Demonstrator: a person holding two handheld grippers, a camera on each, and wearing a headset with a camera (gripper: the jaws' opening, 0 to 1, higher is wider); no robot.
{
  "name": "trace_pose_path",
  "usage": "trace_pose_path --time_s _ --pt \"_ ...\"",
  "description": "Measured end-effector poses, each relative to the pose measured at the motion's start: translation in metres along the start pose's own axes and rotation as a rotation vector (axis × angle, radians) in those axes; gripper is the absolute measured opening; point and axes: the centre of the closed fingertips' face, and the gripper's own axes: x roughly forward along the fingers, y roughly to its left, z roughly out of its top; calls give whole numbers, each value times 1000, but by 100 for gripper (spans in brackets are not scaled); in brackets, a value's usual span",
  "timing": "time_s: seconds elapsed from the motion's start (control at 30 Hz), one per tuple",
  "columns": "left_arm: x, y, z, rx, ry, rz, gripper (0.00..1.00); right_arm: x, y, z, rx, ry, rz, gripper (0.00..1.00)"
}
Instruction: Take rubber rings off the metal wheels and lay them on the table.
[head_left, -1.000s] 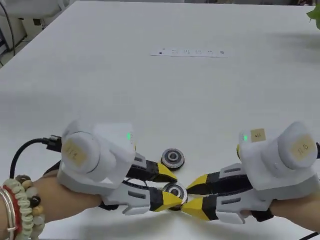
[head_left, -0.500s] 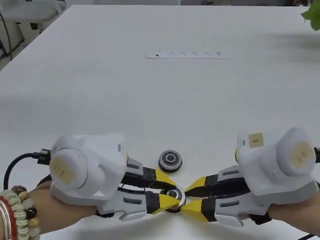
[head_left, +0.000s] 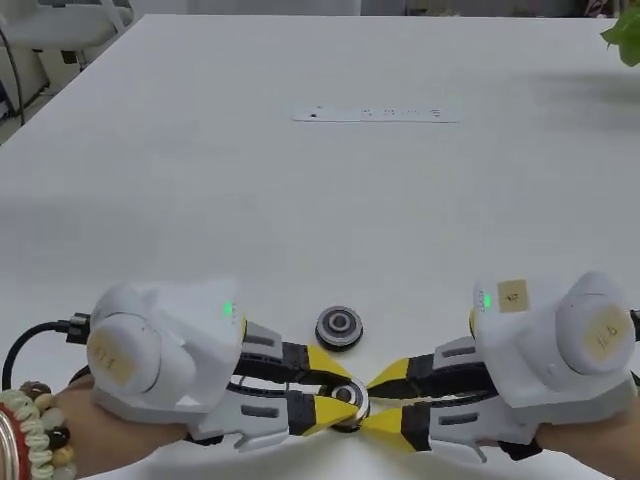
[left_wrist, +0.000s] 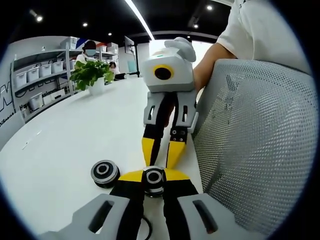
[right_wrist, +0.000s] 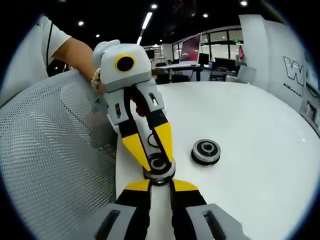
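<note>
The left gripper has its yellow-tipped jaws pressed onto either side of a small metal wheel, holding it just above the near edge of the white table. The wheel's dark rubber ring sits around its rim. The right gripper meets it head-on from the opposite side. Its jaws are drawn close with only a slim gap, and their tips touch the wheel's rim. Whether they actually nip the ring I cannot tell. A second wheel lies flat on the table just beyond the tips, apart from both grippers. Far up the table lies a white power strip. A mesh chair back stands beside the table edge, and a potted plant sits at the far end.
</note>
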Motion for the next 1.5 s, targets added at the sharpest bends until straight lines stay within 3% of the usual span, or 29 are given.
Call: trace_pose_path --time_s 0.27,0.43,0.87,1.23,1.5 --pt "1 0 0 -2 -7 -1 7 -2 -2 0 -1 1 -10 1" --pt "2 1 -1 0 -5 -5 7 -1 -5 0 14 5 -17 0" --pt "3 1 -2 8 2 -15 7 -4 -10 -1 200 5 -13 0" --pt "1 1 -3 23 14 -18 8 -7 -11 1 261 -15 -15 0" --pt "-1 2 -5 6 16 -15 7 -11 -15 3 361 -56 -8 0"
